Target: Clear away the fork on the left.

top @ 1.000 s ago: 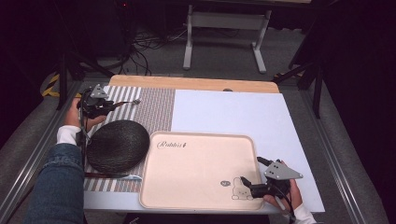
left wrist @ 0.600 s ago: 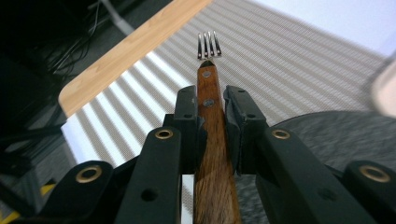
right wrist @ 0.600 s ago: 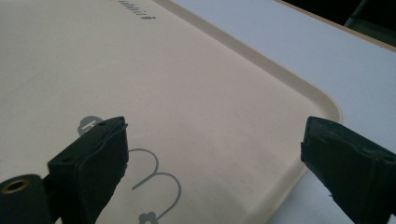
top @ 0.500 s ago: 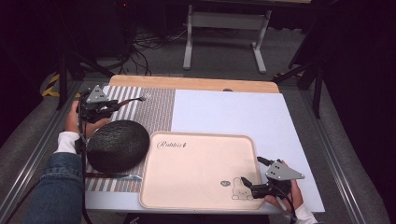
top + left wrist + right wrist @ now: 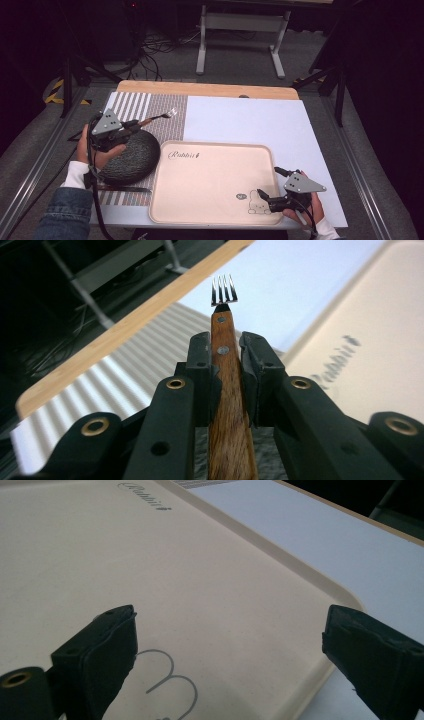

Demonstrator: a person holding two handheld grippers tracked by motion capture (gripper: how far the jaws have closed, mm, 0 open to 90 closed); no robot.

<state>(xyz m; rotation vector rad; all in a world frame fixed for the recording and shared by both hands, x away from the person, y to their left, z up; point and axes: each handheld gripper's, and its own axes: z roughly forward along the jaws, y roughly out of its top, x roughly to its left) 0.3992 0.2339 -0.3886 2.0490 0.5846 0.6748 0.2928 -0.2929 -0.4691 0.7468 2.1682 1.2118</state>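
Since a second ago the left gripper (image 5: 131, 126) has drawn back toward the person and now sits over the dark bowl (image 5: 131, 160), its jaws shut tight on the wooden handle of a fork (image 5: 226, 370) whose tines point straight out ahead of them toward the striped mat (image 5: 150, 107). Beyond and to its right lies the cream tray (image 5: 215, 180), lettered "Rabbit", and the right gripper (image 5: 264, 197) has stayed put, jaws wide apart and empty, over the tray's near right corner beside the rabbit drawing (image 5: 257, 202).

Black hand-held gripper (image 5: 223, 365) jaws carry brass-ringed screw holes; the person wears a denim sleeve (image 5: 62, 216) with white cuff.
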